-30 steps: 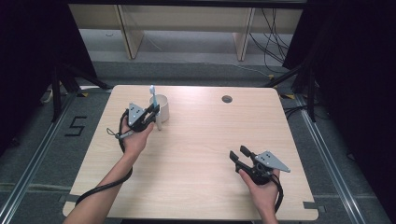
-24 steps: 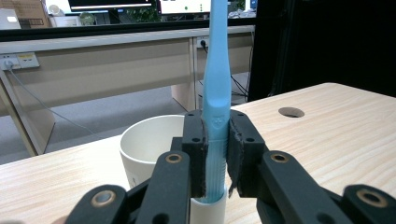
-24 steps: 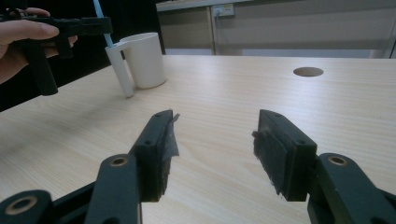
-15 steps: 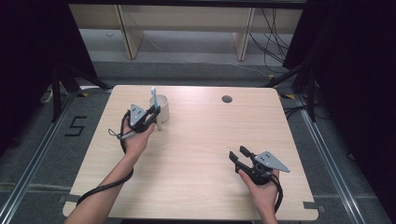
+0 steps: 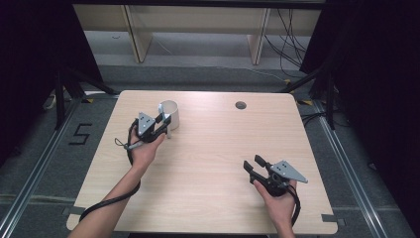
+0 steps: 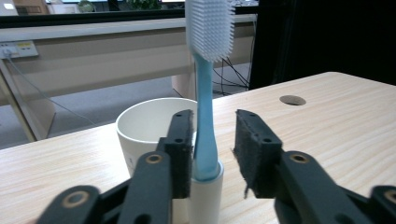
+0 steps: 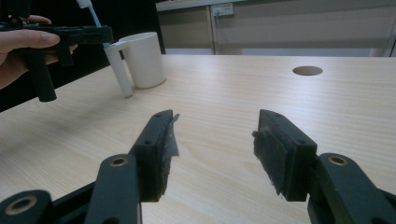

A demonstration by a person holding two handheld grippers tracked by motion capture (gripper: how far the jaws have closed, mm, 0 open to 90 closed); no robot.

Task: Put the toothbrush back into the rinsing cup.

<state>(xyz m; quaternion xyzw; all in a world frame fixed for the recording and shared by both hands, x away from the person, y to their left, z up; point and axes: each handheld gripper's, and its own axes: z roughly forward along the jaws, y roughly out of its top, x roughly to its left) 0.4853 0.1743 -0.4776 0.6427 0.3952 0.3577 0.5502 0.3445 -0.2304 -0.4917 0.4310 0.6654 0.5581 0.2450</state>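
While toothbrush (image 6: pixel 204 112) stands upright, bristles up | left hand-held gripper (image 6: pixel 212 149) jaws flank it, gapped | right hand-held gripper (image 7: pixel 212 154) wide

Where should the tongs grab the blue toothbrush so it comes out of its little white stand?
Probably the slim blue handle of the toothbrush, just above the stand, not the bristles. It stands upright, so come level from the person's side, one jaw on each side, then lift straight up. The left tongs already straddle it, open. The cup sits right behind, so coming from there is blocked.

The wooden table (image 5: pixel 208 163) has a round hole (image 5: pixel 240 105) near its far edge. Behind it stand pale shelf legs (image 5: pixel 134 34) and black cables (image 5: pixel 289 44).
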